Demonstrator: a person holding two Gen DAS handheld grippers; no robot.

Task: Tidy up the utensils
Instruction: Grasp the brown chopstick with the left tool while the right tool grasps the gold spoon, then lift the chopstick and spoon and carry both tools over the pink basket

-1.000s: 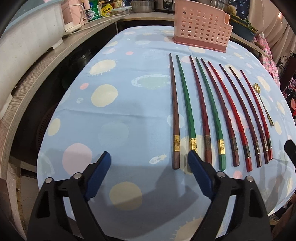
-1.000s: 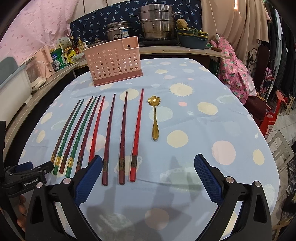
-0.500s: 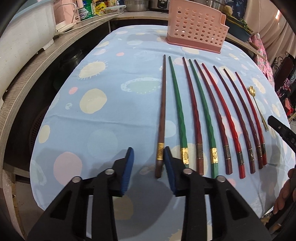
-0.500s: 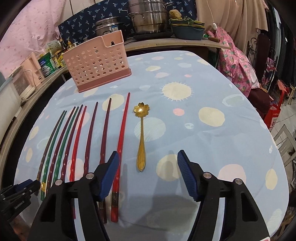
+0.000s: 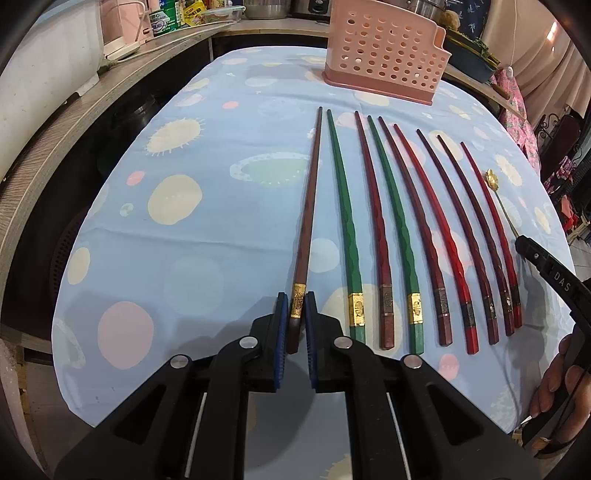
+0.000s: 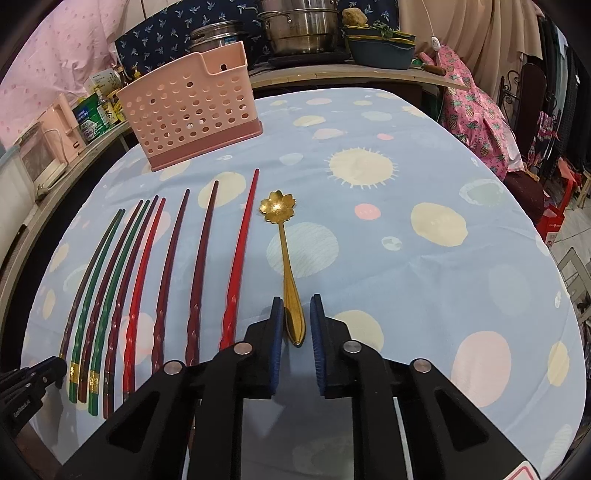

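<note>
My left gripper (image 5: pixel 296 299) is shut on the brown chopstick (image 5: pixel 308 206), the leftmost of a row, with its blue pads at the gold band near the thick end. The other chopsticks (image 5: pixel 402 229), green, dark red and red, lie side by side on the tablecloth. In the right wrist view my right gripper (image 6: pixel 296 302) is closing on the gold spoon (image 6: pixel 284 251), its pads against the wide end of the handle. The spoon's flower-shaped bowl points away. A pink perforated utensil basket (image 6: pixel 188 110) stands upright at the far side of the table.
The table has a blue cloth (image 6: pixel 424 295) with pale dots. A counter with bottles and appliances (image 5: pixel 166 22) runs along the left, and steel pots (image 6: pixel 303 29) stand behind. A person's hand (image 5: pixel 557 384) holds the right gripper's handle at the table's near right edge.
Both grippers went from wide open to closed. The left came down around the brown chopstick's banded end, and the right moved in over the spoon's handle.
</note>
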